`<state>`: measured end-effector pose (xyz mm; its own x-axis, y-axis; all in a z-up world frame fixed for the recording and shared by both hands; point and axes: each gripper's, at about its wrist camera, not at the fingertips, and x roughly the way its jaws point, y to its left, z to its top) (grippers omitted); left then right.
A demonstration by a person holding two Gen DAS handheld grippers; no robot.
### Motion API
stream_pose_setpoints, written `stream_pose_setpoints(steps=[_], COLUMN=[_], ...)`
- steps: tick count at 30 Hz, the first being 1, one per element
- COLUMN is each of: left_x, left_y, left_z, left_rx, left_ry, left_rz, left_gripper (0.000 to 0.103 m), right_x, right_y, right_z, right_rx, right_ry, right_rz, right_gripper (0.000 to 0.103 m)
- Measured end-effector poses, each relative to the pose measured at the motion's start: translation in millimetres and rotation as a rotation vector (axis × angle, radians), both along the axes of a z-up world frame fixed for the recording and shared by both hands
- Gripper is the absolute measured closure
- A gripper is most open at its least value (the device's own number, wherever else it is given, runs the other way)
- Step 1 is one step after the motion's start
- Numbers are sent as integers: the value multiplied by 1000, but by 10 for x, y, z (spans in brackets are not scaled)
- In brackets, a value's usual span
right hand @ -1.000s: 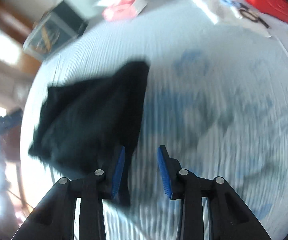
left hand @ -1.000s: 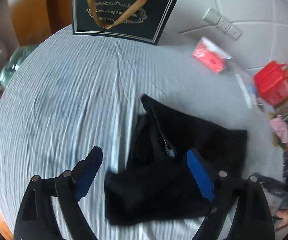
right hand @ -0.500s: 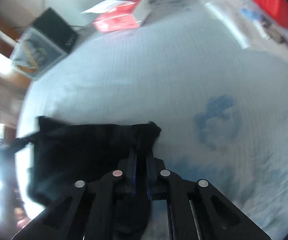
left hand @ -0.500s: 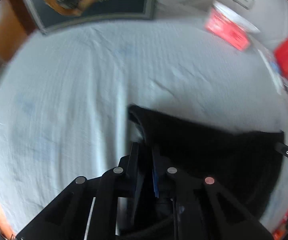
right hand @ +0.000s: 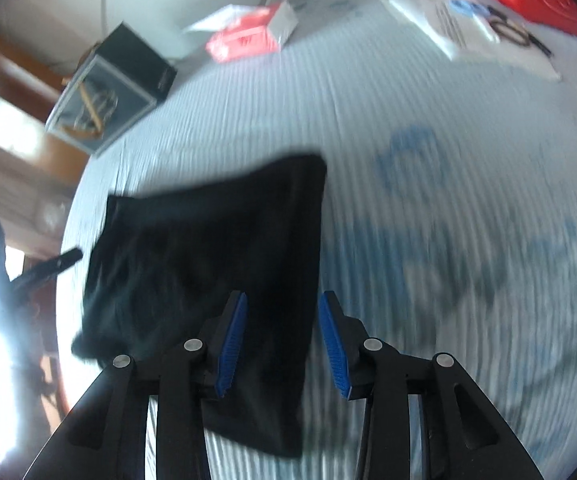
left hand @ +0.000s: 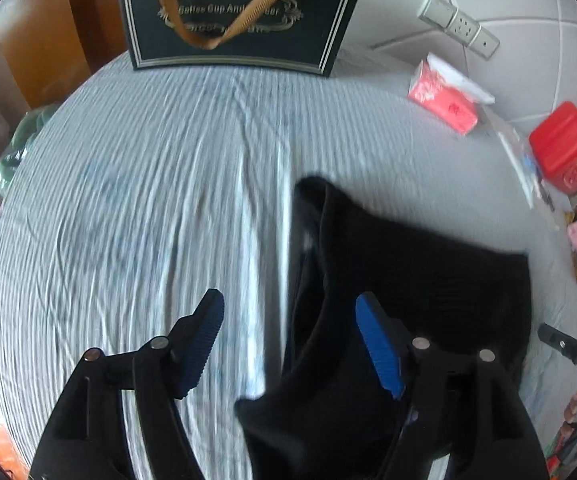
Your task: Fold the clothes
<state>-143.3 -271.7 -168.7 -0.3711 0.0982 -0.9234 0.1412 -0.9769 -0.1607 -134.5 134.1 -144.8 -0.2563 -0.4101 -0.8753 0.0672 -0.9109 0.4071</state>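
Observation:
A black garment (left hand: 408, 280) lies folded on a pale blue striped sheet (left hand: 148, 200). It also shows in the right wrist view (right hand: 208, 248). My left gripper (left hand: 290, 316) is open and empty above the garment's left edge, its right pad over the cloth. My right gripper (right hand: 282, 312) is open and empty over the garment's right edge. Both views are blurred by motion.
A dark gift bag (left hand: 240, 12) stands at the far edge of the sheet. A red and white pack (left hand: 444, 100) and a red box (left hand: 564, 148) lie at the right. Papers (right hand: 468, 20) lie at the far right of the sheet. A power strip (left hand: 460, 26) hangs on the wall.
Half a second ago both grippers were shut on corners of the garment. Both have let go and opened, and have pulled back from the cloth, which now lies flat.

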Motion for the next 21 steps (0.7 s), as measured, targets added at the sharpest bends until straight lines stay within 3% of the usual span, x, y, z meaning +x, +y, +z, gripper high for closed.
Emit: stream_pose_setpoints(steps=[5, 8, 9, 10, 11, 12, 15, 18, 19, 21], left_x=[133, 263, 297, 324, 351, 380, 525, 683, 723, 816], left_y=[28, -4, -7, -1, 5, 16, 58, 50, 42, 40], left_z=[-369, -426, -411, -390, -369, -343, -237, -293, -335, -322], left_rx=[53, 97, 105, 109, 114, 112, 67, 25, 29, 40], left_ry=[-108, -139, -138, -135, -132, -129, -122, -143, -154, -132], left_rz=[15, 61, 70, 69, 69, 66, 44, 34, 34, 36], left_gripper=[35, 37, 43, 62, 76, 80, 84, 83, 81, 76], right_x=[421, 540, 567, 590, 607, 624, 706, 783, 803, 849], right_y=[-100, -261, -316, -360, -414, -468, -462, -291, -225, -94], right_z=[-148, -275, -316, -283, -254, -226, -103, -107, -124, -65], right_rx=[13, 54, 66, 82, 112, 142, 177, 147, 137, 131], right_ry=[-40, -34, -30, 3, 16, 30, 43, -3, -23, -27], right_rz=[7, 23, 29, 33, 47, 61, 82, 63, 50, -2], right_gripper=[46, 46, 45, 48, 72, 95, 96, 92, 88, 67])
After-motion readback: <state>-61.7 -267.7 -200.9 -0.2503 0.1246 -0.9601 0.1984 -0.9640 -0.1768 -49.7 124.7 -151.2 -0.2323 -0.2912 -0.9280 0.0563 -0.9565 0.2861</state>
